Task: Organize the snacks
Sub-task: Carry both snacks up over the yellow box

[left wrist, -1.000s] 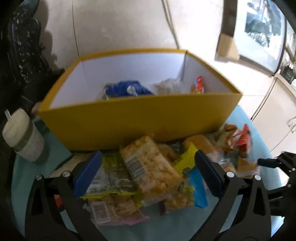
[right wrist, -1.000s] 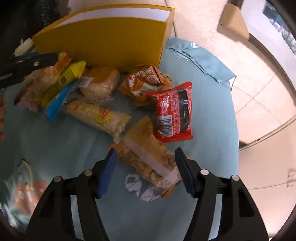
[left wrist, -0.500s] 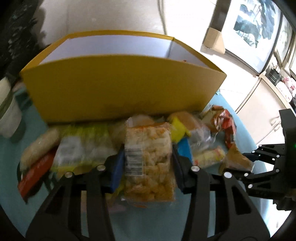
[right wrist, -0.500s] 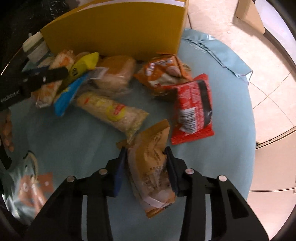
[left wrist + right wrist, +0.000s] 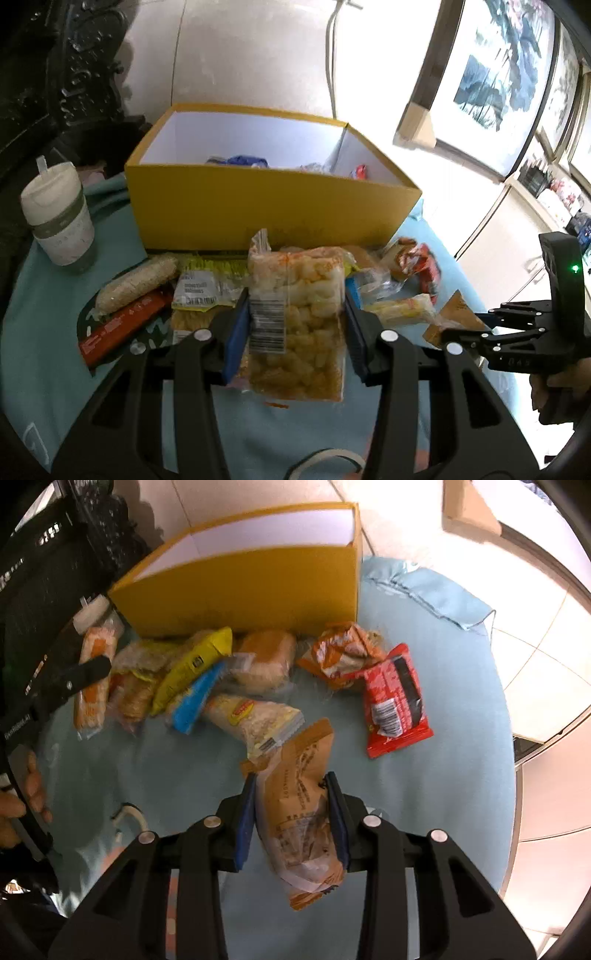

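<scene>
My left gripper (image 5: 295,325) is shut on a clear bag of orange puffed snacks (image 5: 295,325) and holds it raised in front of the yellow box (image 5: 273,210). My right gripper (image 5: 291,812) is shut on a brown paper snack bag (image 5: 299,805), lifted off the blue cloth; it also shows at the right of the left wrist view (image 5: 480,328). The box (image 5: 251,590) has a few packets inside. Loose snacks lie before it: a red packet (image 5: 395,701), an orange packet (image 5: 343,653), a yellow packet (image 5: 195,664), a bun (image 5: 266,661).
A white lidded cup (image 5: 55,218) stands left of the box. A red bar (image 5: 122,328) and a rice-puff roll (image 5: 136,284) lie at the left. The round table has a blue cloth (image 5: 461,775), its edge close at the right. A framed picture (image 5: 487,74) leans at the wall.
Both grippers have closed on their bags and lifted them. The left one rose so the inside of the box shows again.
</scene>
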Tool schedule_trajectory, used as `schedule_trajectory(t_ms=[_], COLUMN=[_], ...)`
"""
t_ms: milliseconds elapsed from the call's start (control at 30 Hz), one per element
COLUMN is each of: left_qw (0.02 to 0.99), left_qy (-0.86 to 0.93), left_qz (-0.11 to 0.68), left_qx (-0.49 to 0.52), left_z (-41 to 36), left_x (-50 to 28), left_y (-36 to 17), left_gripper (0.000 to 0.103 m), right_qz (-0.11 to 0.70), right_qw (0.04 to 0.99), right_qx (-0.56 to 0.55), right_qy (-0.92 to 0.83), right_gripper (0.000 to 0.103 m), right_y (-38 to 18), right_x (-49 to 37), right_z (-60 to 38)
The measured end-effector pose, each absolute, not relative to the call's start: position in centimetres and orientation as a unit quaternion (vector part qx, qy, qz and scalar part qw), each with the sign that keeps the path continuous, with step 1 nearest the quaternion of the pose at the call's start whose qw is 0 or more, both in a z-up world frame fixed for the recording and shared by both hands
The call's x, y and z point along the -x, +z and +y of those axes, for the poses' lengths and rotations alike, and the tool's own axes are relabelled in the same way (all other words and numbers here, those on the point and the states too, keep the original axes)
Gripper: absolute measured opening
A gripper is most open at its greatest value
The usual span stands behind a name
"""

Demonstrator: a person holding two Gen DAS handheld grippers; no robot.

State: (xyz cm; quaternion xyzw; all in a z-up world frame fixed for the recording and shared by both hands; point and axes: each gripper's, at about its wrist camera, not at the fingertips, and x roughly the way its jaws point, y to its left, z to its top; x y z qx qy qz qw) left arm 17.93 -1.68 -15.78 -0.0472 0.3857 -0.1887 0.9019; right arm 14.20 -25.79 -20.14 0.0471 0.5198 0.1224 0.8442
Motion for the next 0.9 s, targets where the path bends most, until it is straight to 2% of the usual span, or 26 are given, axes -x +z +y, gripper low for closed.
schedule_trajectory(t_ms=[200,433,733,900], left_qw=[0.911,0.922,0.943,0.953], left_qy=[-0.192,-0.196,-0.184,-0.173], left_qz=[0.358,0.325,0.27,0.245], left_qx=[0.065,0.072,0.061,0.044], left_z=[-0.9,-0.9,-1.5,-1.7], left_x=[-16.9,-17.2,-22.2,-25.9], left_y=[-12.8,-8.8,-1.1,2.2], left_gripper=[0.047,0.047,0.047,0.047], right_qz=[0.481,0.425,0.345,0.328], right_qw=[0.864,0.888,0.92,0.928], right_qx=[-0.061,-0.08,-0.063,-0.045], right_qy=[0.134,0.157,0.177,0.172], right_gripper=[0.036,0.036,0.036,0.036], right_y=[-15.4,-9.0,0.7,3.8], right_x=[-11.7,-12.6,-19.6,-24.5], right_z=[-26.6,-26.1,-24.1,-24.0])
